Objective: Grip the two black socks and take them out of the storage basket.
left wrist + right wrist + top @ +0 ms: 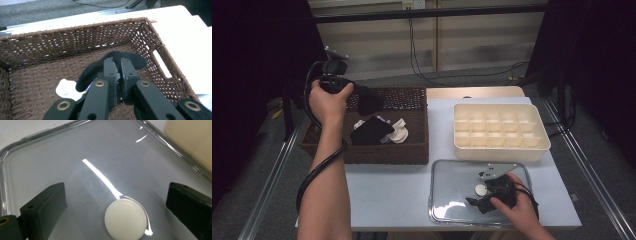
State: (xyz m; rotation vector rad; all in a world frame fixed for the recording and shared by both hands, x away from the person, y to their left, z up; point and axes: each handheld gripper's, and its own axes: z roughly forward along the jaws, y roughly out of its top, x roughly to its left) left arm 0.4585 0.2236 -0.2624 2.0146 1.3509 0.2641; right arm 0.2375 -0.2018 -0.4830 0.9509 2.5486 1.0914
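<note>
Over the wicker basket (412, 150), the left gripper (117, 70) is clamped on a black sock (130, 60); best lifted clear before swinging toward the divided tray (497, 131). Right gripper (117, 202) rests spread wide on the clear lid (75, 157).

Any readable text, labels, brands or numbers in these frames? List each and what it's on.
None readable. The wicker basket, the black sock in the left gripper, the cream divider tray, the clear lid and its white knob under the right gripper carry no markings. The wall outlet is too small to tell.
</note>
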